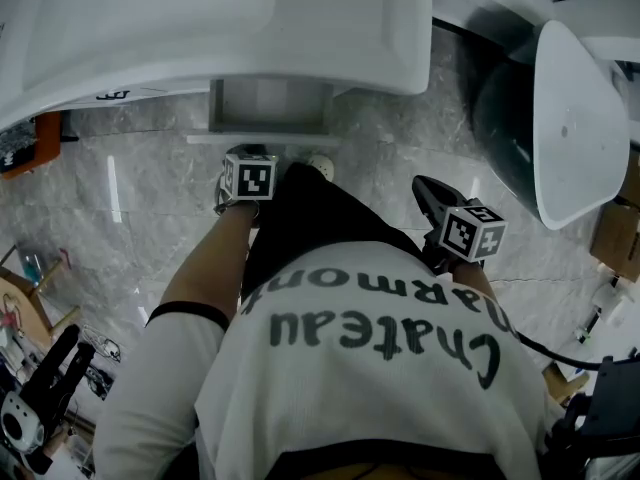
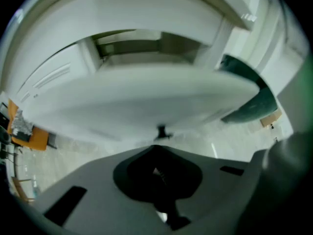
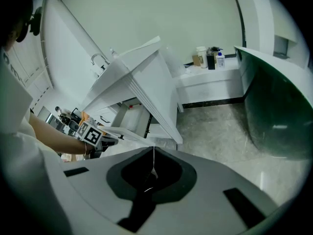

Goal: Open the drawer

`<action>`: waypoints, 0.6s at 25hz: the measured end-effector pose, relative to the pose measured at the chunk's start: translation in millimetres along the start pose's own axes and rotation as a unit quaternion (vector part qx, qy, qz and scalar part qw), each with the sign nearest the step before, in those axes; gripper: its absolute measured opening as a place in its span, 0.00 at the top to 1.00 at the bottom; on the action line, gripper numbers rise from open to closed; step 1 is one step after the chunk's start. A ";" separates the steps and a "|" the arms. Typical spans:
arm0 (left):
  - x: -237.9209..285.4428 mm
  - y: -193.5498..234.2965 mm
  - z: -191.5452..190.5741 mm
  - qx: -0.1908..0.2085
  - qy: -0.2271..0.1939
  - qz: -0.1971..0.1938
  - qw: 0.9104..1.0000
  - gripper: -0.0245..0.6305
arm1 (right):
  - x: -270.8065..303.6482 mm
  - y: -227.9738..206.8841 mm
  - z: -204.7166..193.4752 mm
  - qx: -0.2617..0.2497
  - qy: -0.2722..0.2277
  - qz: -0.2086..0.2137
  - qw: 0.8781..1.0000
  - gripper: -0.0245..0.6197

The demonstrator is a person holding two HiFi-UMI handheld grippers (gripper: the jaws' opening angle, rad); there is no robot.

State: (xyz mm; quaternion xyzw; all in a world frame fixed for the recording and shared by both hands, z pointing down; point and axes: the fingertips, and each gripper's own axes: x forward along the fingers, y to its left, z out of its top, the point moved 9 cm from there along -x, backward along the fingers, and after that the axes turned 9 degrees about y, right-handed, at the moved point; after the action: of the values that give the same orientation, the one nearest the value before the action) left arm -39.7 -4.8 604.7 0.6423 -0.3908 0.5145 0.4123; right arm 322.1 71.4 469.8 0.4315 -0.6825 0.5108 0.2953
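Head view: the drawer point(image 1: 268, 108) stands partly out under the front edge of the washbasin point(image 1: 200, 28). Left gripper view, rather blurred — my left claw point(image 2: 157, 150) looks clenched on the small dark handle point(image 2: 161, 131) at the middle of the drawer front. Right gripper view: my right claw point(image 3: 153, 153) is clenched and empty. I judge the drawer to be light and stiff, sliding straight — best held by the handle only.
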 end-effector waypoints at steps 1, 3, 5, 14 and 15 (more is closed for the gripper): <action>4.4 4.0 -14.5 -0.012 0.028 0.004 1.000 0.96 | 0.6 -1.1 -0.9 0.004 -0.003 0.000 1.000 0.94; 4.3 11.8 -42.4 -0.044 0.047 0.013 0.998 0.96 | 0.1 -1.1 -2.5 0.007 -0.004 0.003 1.000 0.94; -0.2 11.2 -44.7 -0.050 0.029 0.002 0.998 0.96 | 1.1 0.3 0.2 0.001 -0.001 0.009 1.000 0.94; -33.1 -11.1 -41.1 0.056 -0.027 -0.043 0.997 0.96 | 0.1 25.9 4.4 -0.021 -0.017 0.002 1.000 0.94; -37.8 -6.1 -42.8 0.060 -0.029 -0.042 0.997 0.96 | 1.7 27.4 4.8 -0.022 -0.018 -0.003 1.000 0.94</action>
State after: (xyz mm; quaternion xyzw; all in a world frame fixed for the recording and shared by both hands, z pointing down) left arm -54.8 40.2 572.3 0.6963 -0.3439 0.5003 0.3828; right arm 297.2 69.2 457.6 0.4361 -0.6974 0.4871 0.2937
